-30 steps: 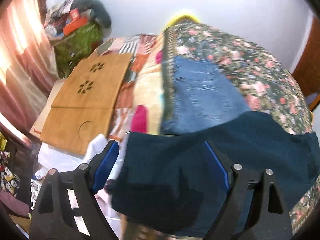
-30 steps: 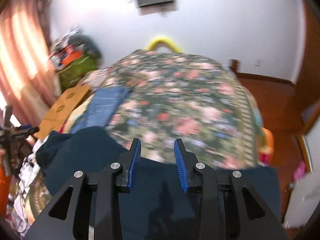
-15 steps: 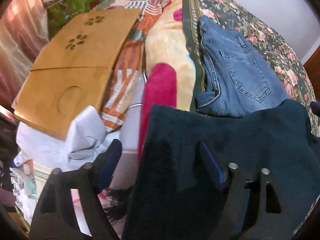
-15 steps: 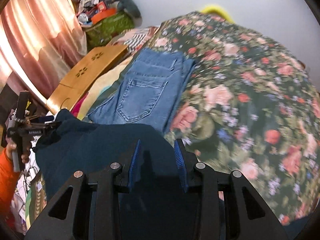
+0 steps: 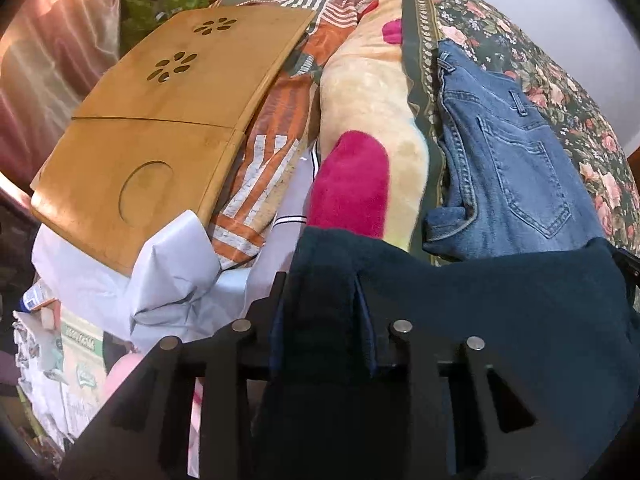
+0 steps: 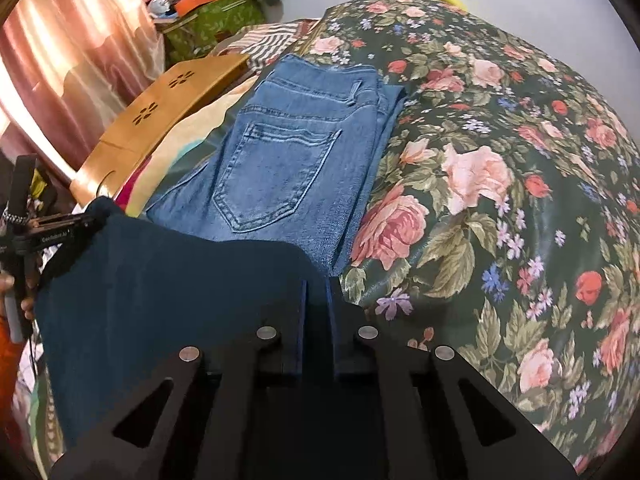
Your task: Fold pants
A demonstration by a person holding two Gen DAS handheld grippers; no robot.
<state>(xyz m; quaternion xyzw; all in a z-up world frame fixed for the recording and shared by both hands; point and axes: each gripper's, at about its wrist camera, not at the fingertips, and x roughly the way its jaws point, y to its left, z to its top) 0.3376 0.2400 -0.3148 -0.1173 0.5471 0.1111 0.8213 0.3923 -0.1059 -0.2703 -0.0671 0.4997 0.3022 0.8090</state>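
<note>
Dark teal pants (image 5: 500, 320) hang stretched between my two grippers above the bed's near edge; they also fill the lower left of the right wrist view (image 6: 168, 300). My left gripper (image 5: 320, 292) is shut on one top corner of the pants. My right gripper (image 6: 318, 292) is shut on the other corner. The left gripper also shows at the far left of the right wrist view (image 6: 60, 228). Folded blue jeans (image 6: 296, 160) lie flat on the floral bedspread (image 6: 500, 140) just beyond the pants.
A wooden lap tray (image 5: 160, 120) lies on striped bedding left of the jeans. A cream and pink blanket (image 5: 360, 140) is bunched between them. White cloth (image 5: 160, 272) and clutter lie at the lower left. A curtain (image 6: 60, 60) hangs on the left.
Both grippers dropped and tilted down toward the bed, carrying the pants nearer the jeans. The left jaws closed from wide open onto the pants; the right jaws narrowed onto the cloth.
</note>
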